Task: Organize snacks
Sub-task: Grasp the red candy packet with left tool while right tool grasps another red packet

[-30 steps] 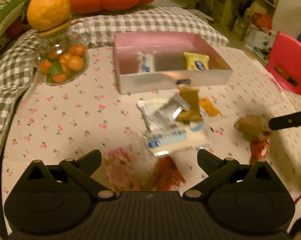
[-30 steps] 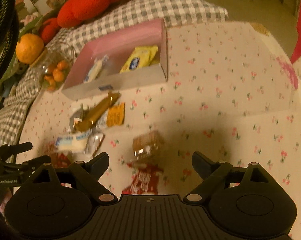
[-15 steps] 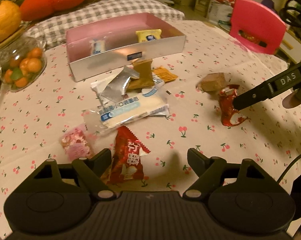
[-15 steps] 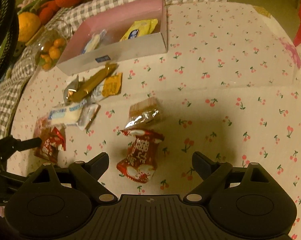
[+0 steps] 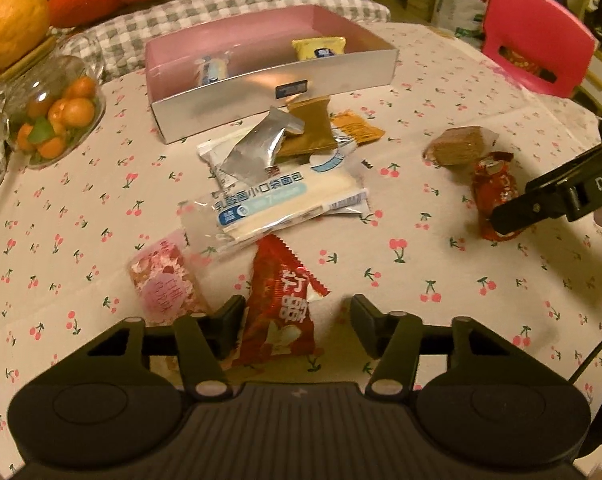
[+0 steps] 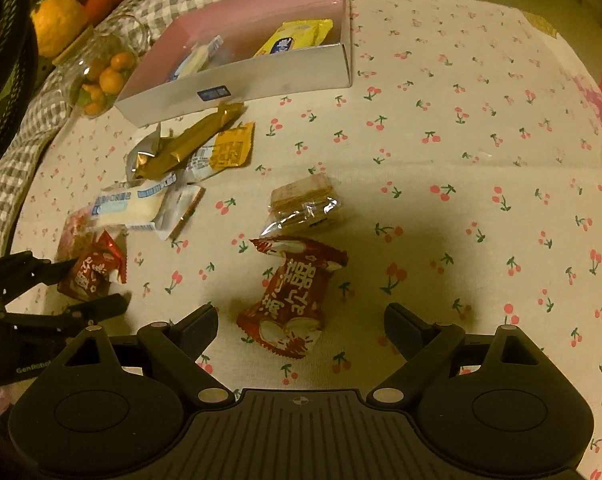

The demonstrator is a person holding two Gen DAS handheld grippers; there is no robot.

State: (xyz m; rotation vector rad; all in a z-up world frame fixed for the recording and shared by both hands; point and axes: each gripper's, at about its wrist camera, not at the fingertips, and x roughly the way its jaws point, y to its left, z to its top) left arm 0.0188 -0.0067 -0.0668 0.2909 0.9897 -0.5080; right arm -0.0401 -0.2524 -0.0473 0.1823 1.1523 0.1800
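A pink-lined box [image 5: 273,92] stands at the back of the cherry-print table and holds a yellow packet [image 5: 319,48] and a white-blue packet [image 5: 211,70]. Several loose snacks lie in front of it. My left gripper [image 5: 297,314] is open, low over a red packet [image 5: 281,308], which lies between its fingers. My right gripper [image 6: 301,322] is open around a second red packet [image 6: 295,300]. A brown wafer pack [image 6: 307,204] lies just beyond it. The left gripper also shows in the right wrist view [image 6: 93,284].
A long white bread packet [image 5: 277,204], a silver wrapper [image 5: 257,148], a gold bar [image 5: 311,128], an orange packet [image 5: 357,128] and a pink packet [image 5: 163,284] lie mid-table. A glass jar of small oranges [image 5: 57,116] stands far left. A pink chair [image 5: 537,36] is at the right.
Both grippers have come lower and closer to the table. Each red packet now lies between the open fingers of one gripper.
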